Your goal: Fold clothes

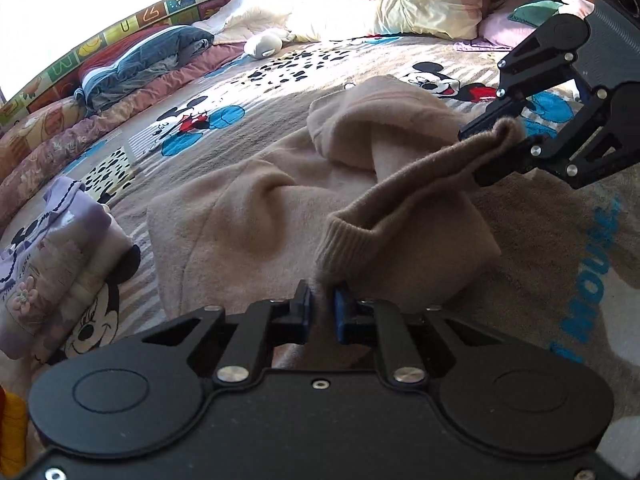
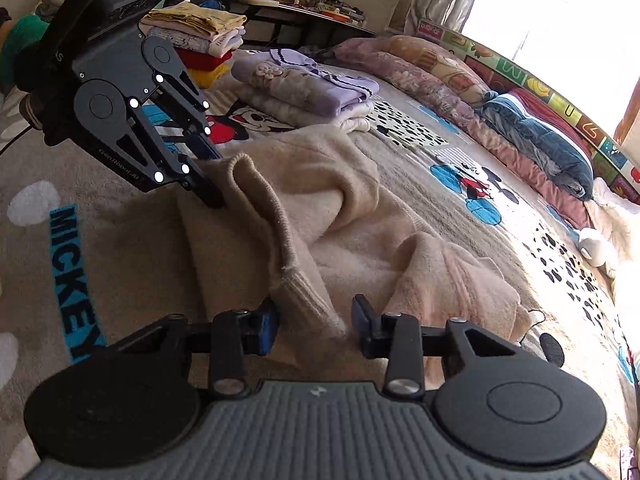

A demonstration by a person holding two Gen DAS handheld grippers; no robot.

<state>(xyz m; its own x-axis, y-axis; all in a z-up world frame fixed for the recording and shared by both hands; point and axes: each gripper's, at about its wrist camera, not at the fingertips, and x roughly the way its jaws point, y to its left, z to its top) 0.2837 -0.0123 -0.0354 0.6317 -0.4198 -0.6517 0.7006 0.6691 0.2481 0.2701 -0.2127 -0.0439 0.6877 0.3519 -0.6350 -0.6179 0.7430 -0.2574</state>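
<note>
A beige knit sweater (image 1: 248,216) (image 2: 352,200) lies crumpled on a Mickey Mouse bedspread (image 1: 560,264) (image 2: 80,184). One of its sleeves is raised off the bed and spans between my two grippers. My left gripper (image 1: 322,306) (image 2: 218,188) is shut on one end, beside a ribbed cuff (image 1: 344,240). My right gripper (image 2: 316,322) (image 1: 492,148) grips the other end. Thick bunched ribbed fabric (image 2: 304,300) keeps its fingers wide apart. The rest of the sweater sags in folds beyond the sleeve.
Folded lilac clothes (image 1: 52,248) (image 2: 304,84) lie beside the sweater, and a taller folded stack (image 2: 200,36) sits behind them. A blue quilt (image 1: 140,60) (image 2: 540,136), pillows (image 1: 420,0) and a small soft toy (image 1: 262,46) (image 2: 596,246) line the bed's edge.
</note>
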